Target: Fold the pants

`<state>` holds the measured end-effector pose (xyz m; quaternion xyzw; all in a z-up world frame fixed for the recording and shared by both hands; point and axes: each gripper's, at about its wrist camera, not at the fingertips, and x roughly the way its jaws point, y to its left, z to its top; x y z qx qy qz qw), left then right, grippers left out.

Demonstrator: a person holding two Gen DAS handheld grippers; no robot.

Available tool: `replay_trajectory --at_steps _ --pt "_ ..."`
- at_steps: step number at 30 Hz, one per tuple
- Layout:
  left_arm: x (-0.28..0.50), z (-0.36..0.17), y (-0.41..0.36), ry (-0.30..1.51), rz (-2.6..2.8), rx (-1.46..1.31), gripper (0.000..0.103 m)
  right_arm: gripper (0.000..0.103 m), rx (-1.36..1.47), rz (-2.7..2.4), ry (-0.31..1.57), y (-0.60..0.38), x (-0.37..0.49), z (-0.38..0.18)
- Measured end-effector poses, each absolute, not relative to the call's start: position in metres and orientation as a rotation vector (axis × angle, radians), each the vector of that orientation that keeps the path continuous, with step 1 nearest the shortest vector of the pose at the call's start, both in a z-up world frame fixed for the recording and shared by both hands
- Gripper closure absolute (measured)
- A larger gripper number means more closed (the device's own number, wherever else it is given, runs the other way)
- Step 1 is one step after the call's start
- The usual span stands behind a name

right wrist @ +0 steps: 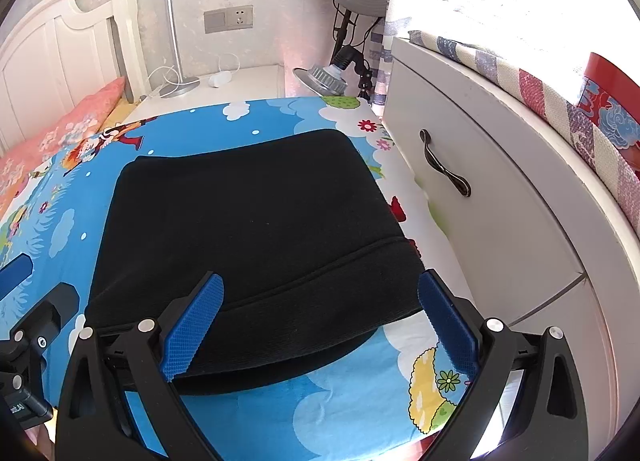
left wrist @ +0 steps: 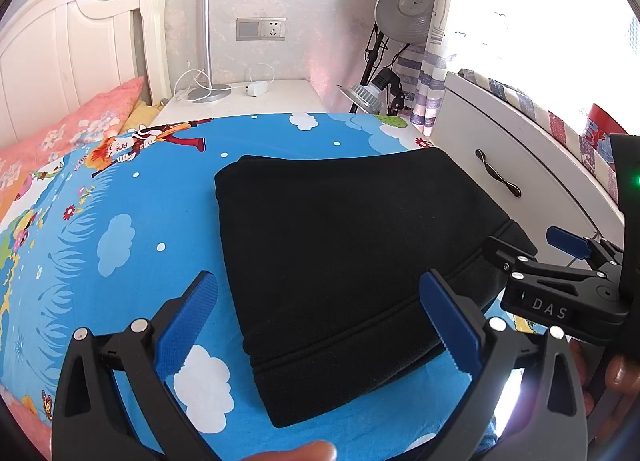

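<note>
Left gripper: jaws wide apart, clamped on nothing. 2 blue pads flank the near hem of the pants, held above the cloth; no contact can be confirmed.

Right gripper: jaws wide apart, clamped on nothing. The left pad overlaps the near edge of the pants in view; the right pad sits past the pants' right corner, over the sheet.

Gripper relation: the right gripper shows at the right edge of the left wrist view, near the pants' right corner; the left gripper shows at the left edge of the right wrist view.

Pants: black, folded into a compact block, lying flat on the bed. A stitched band runs along the near edge. Far corners rounded, layers stacked evenly.

Sheet: blue cartoon print with clouds and flowers, under the pants on all sides.

Pillow: pink, at the far left by the white headboard.

Nightstand: white, beyond the bed, carrying a lamp and a charger with cable.

Cabinet: white, with 1 dark handle, just beside the bed on the right.
</note>
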<state>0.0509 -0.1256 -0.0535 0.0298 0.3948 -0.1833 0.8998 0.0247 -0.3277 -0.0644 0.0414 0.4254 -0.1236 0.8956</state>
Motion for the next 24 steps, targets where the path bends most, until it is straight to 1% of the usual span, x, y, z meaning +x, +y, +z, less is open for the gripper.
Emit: replay_trajectory --at_steps 24 --pt "0.0509 -0.0535 -0.1255 0.819 -0.379 0.061 0.002 0.008 0.087 -0.254 0.887 -0.3261 0.0243 -0.0677"
